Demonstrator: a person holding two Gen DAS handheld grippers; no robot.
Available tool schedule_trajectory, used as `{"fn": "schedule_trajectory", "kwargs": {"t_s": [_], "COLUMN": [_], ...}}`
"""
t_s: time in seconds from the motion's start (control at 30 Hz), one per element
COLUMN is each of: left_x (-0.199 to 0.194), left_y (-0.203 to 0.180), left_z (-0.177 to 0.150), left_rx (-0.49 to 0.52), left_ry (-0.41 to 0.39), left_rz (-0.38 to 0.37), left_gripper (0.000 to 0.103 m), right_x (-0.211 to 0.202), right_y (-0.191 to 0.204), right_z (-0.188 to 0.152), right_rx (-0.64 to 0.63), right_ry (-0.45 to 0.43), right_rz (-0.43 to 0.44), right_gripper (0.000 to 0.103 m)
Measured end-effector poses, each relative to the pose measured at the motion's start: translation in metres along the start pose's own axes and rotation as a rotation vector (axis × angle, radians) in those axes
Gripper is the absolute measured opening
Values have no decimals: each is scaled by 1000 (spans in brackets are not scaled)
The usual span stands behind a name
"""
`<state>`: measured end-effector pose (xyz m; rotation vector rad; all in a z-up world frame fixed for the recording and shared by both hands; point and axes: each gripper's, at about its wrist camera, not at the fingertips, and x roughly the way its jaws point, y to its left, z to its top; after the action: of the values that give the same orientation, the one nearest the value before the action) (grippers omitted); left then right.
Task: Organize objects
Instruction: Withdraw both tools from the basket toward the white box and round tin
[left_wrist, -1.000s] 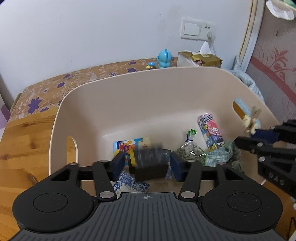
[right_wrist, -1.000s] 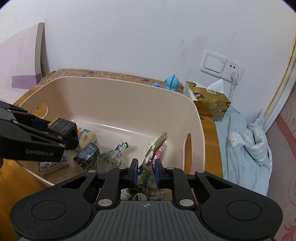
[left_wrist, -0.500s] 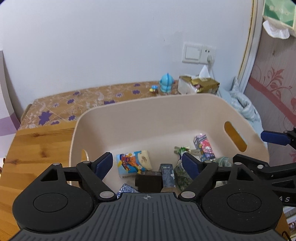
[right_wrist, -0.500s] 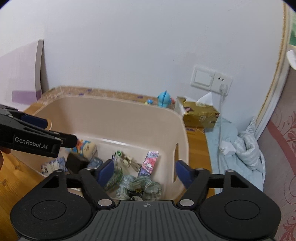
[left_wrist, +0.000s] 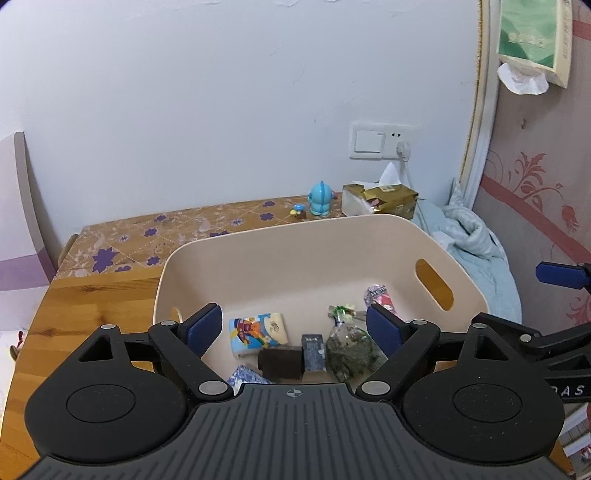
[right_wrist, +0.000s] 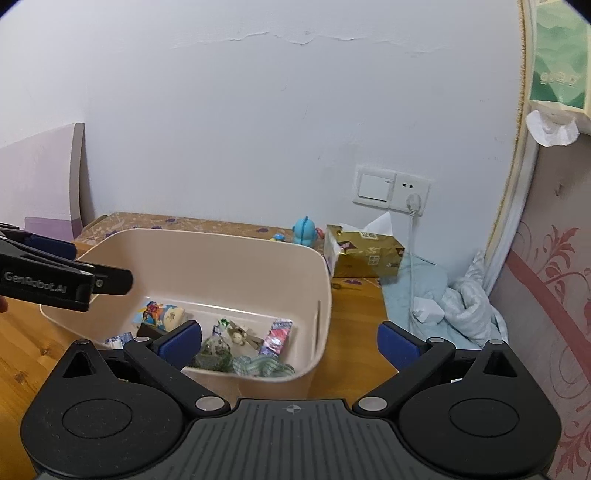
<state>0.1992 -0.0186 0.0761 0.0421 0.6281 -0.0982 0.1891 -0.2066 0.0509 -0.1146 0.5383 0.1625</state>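
Note:
A beige plastic bin (left_wrist: 295, 243) (right_wrist: 221, 258) stands on the wooden table. Inside lie a black box (left_wrist: 280, 363), a colourful cartoon pack (left_wrist: 256, 330) (right_wrist: 162, 314), a small dark blue pack (left_wrist: 313, 352), a clear bag of green bits (left_wrist: 349, 350) (right_wrist: 214, 350), a pink cartoon packet (left_wrist: 380, 299) (right_wrist: 277, 336), a small clip figure (right_wrist: 240, 336) and a green checked cloth (right_wrist: 262, 367). My left gripper (left_wrist: 295, 330) is open and empty above the bin's near side. My right gripper (right_wrist: 290, 341) is open and empty above the bin's right end.
A blue toy figure (left_wrist: 320, 197) (right_wrist: 306, 230) and a gold tissue box (left_wrist: 380, 199) (right_wrist: 364, 253) stand by the wall. A charger cable hangs from the socket (right_wrist: 412, 201). A light blue blanket (right_wrist: 454, 302) lies at the right. A tissue pack (left_wrist: 532, 37) hangs high right.
Both grippers opened and drew up and back. The black box left my left gripper and the clip figure left my right gripper; both now lie in the bin.

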Motion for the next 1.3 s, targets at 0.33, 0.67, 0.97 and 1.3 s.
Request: {"fn": "schedule_trajectory", "kwargs": {"t_s": [0.33, 0.67, 0.97, 1.3], "left_x": [-32, -51, -47, -40], "left_y": [-5, -19, -32, -51], "left_z": [-18, -43, -70, -99], "left_rx": [-24, -28, -17, -1], "left_ry": [-44, -62, -27, 8], "left_rz": [-14, -14, -10, -13], "left_gripper": [87, 87, 87, 87], "right_x": [-20, -34, -33, -26], "right_y": [-9, -15, -13, -12], "right_z": [-25, -47, -73, -97], "right_rx": [53, 35, -9, -40], "right_ry": [13, 23, 66, 125], "right_rz": [9, -7, 2, 30], "right_gripper": [103, 103, 103, 103]}}
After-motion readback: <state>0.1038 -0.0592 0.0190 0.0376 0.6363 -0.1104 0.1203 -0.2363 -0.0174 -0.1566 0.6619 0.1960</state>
